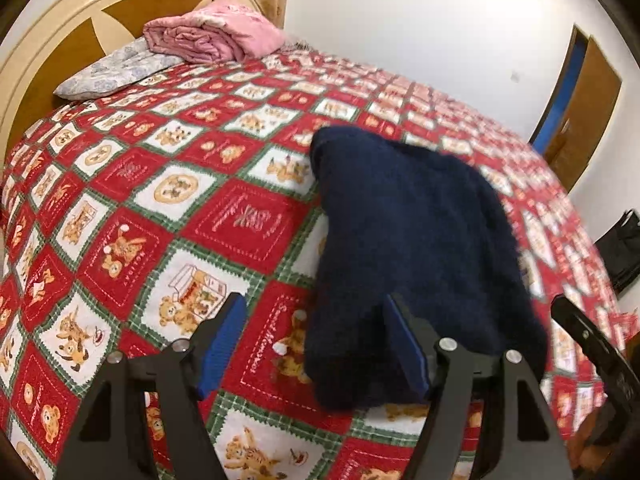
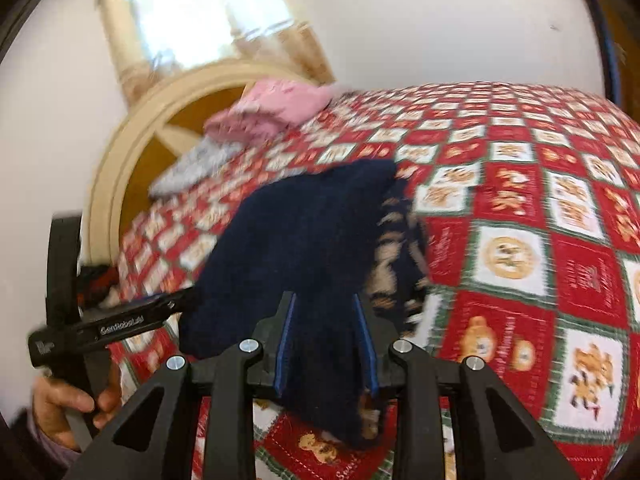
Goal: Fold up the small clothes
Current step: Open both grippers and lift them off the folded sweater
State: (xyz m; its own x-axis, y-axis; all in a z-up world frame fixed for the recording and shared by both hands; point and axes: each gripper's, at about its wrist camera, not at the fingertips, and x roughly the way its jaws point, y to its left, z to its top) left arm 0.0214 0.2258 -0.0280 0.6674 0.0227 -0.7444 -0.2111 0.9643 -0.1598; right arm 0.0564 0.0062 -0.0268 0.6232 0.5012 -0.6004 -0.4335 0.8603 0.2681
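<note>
A small dark navy fuzzy garment lies on the bed's red, white and green teddy-bear quilt. My left gripper is open; the garment's near end drapes over its right finger, nothing is clamped. In the right wrist view the garment shows a tan patterned underside, and my right gripper is shut on its near end. The left gripper's body, held by a hand, shows at the left of that view.
A folded pink blanket lies on a pale floral pillow against the cream and brown headboard. A wooden door stands in the right wall. A dark bag is beyond the bed's right edge.
</note>
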